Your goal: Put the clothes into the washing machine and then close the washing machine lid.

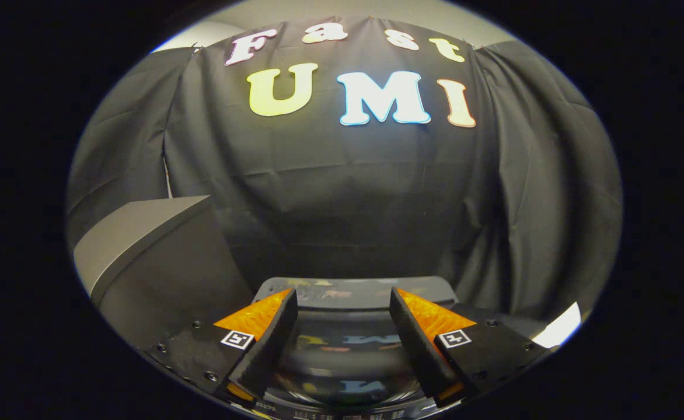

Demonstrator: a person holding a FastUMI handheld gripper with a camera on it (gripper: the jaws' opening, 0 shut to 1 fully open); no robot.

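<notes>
Claw (343, 303) held open, nothing gripped, fingers spread above glossy washing machine lid (348, 344). Lid seen lying flat below and between fingers, apparently down. No clothes seen. Grey box (143, 245) noted at left. Step judged: closing stage or completed; next move, if required: lid pressed fully shut, claw withdrawn.

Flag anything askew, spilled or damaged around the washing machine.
Nothing stands out. The washing machine lid lies flat and glossy beneath the open tool, with nothing between its fingers. A grey box stands beside the machine, upright and intact. No spill or damage shows.
</notes>
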